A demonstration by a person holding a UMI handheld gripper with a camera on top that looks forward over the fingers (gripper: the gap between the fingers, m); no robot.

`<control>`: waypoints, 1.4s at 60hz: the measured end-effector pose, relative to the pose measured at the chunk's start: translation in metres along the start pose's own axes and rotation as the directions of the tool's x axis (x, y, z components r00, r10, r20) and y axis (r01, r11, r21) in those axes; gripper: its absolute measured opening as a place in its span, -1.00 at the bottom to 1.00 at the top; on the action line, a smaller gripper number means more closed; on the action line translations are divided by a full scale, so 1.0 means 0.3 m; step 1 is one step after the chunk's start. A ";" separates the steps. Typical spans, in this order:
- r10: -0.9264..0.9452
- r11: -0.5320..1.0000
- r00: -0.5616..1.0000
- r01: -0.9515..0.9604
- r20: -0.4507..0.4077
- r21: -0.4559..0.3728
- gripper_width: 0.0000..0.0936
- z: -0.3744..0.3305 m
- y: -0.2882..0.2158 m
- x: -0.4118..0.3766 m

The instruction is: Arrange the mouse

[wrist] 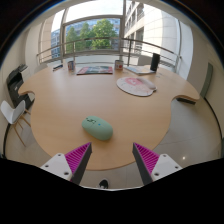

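- Pale-green mouse (97, 127) sits on the wooden tabletop (60, 105), just ahead of the jaws and a bit left of their centreline, not touching either one.
- Jaws spread wide, nothing between them; gripper (112, 158) hovers near the tabletop's front edge, magenta pads (77, 157) facing inward.
- Round pale mouse pad (135, 86) lies well beyond the mouse, off to the right. My guess is that's the target spot, though the task line doesn't say so.
- Step in hand, as I read it: approach and grab. Nothing arranged yet.
- To do it well: shift left so the mouse is centred between the jaws, come in low, close on the long sides, not nose and tail.
- Shell looks smooth and rounded, so it probably slips upward if pinched high. Grip low near the base, close slowly.
- Lift only enough to clear the tabletop, carry level, set it down flat on the pad.
- Farther back: rectangular mat (94, 69) near the window, chair (12, 108) at left. Both are out of the path.
- No brand, label or writing readable on the mouse or anything else.
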State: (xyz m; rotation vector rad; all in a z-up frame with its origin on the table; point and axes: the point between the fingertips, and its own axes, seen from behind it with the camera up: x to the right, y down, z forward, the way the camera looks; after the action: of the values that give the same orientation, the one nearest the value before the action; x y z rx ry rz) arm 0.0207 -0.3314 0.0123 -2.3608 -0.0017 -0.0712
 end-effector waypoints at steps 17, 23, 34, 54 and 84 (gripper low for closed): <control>-0.109 0.994 0.992 0.109 0.056 0.003 0.80 0.233 -0.130 -0.075; -0.113 0.994 0.992 0.113 0.055 0.010 0.78 0.285 -0.176 -0.061; -0.064 0.998 0.991 0.063 0.120 0.016 0.28 0.356 -0.213 -0.086; -0.105 0.994 0.988 0.104 0.117 0.014 -0.13 0.342 -0.241 -0.126; 0.007 0.905 0.996 -0.043 0.085 0.424 -0.14 0.298 -1.274 0.154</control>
State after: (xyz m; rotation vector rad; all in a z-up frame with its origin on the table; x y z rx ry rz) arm 0.0628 0.0022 0.2199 -1.9224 -0.0248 0.0368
